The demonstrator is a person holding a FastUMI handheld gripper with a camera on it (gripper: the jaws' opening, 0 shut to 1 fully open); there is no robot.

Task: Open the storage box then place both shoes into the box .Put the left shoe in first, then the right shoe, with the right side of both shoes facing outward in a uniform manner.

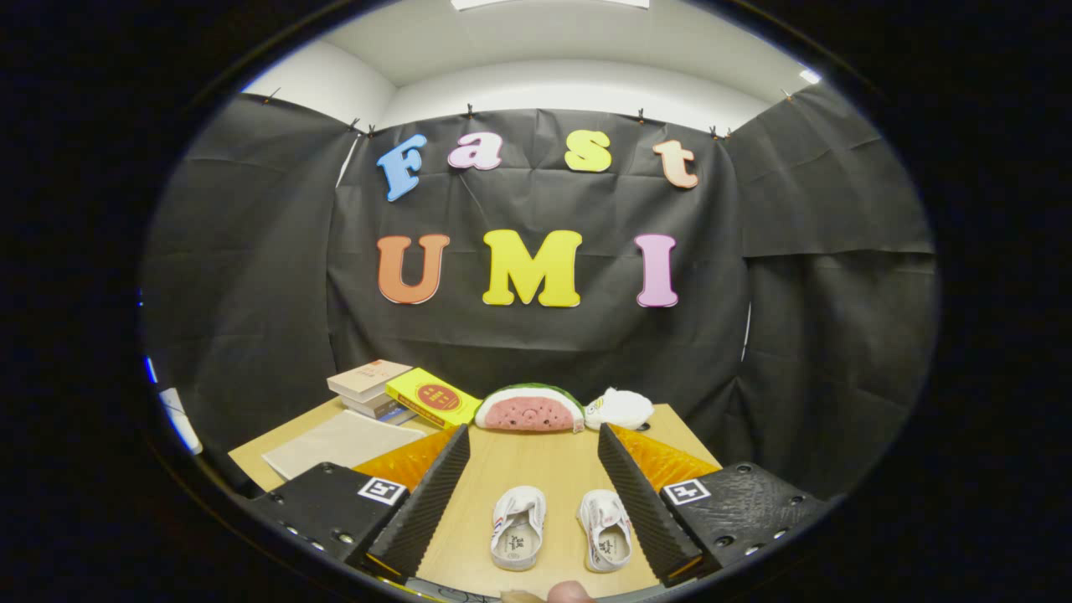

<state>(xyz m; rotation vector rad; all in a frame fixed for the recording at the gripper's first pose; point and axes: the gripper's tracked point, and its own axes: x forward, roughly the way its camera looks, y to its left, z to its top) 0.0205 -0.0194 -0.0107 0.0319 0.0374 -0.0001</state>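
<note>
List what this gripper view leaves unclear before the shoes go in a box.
- Print inside the two shoes: too small to read.
- Flat pale sheet: near corner hidden by the open gripper.
- Books: partly covered by the yellow box.
- White plush: too small to identify.

Two shoes (559, 529) lay side by side on the surface (528, 461), between the hand-held gripper (534, 490) fingers held wide apart; books (368, 387) sat behind, leftward.

Table (536, 461), far edge: stack of books (368, 387) | yellow box (433, 397) | watermelon-slice cushion (529, 409) | white plush toy (621, 408) | near books: pale flat sheet (342, 441)
</note>
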